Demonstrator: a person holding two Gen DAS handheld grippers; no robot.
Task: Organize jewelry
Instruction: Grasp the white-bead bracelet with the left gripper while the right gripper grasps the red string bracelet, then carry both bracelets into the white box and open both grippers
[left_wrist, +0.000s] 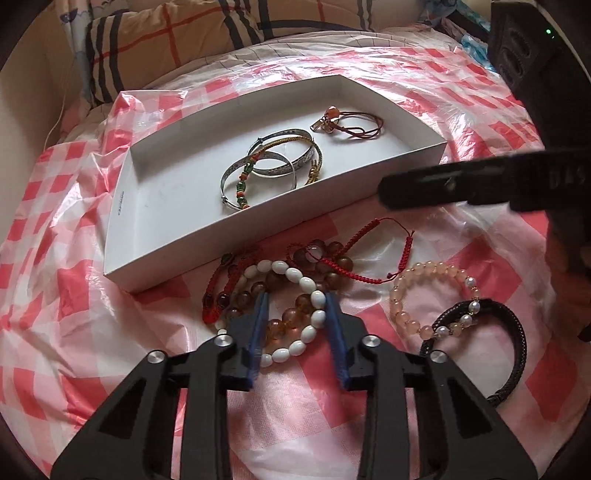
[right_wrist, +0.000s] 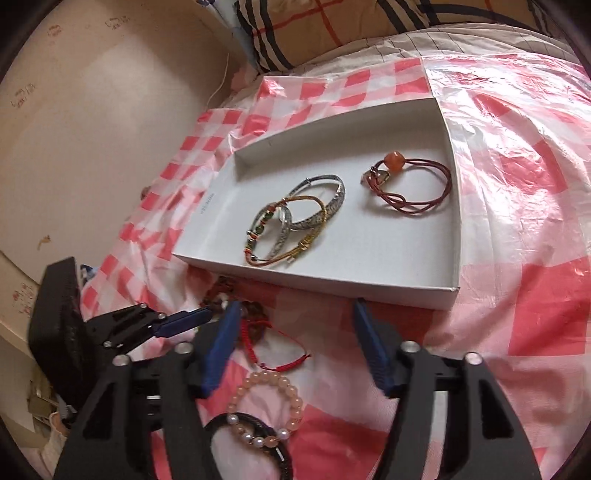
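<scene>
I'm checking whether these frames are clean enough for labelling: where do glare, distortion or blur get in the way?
Left wrist view: fisheye bends the white box rim, and glare sits on the plastic checked sheet behind it; the beads are sharp. Right wrist view: strong sheen on the sheet right of the box; the near pink bead bracelet looks slightly soft, and corners are vignetted.

Left gripper (left_wrist: 295, 306) narrowly parted, right gripper (right_wrist: 291, 317) (pointing downward) spread wide.

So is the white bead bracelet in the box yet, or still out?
Out. The white bead bracelet lies on the checked sheet in front of the box, between the left claw fingers.
</scene>
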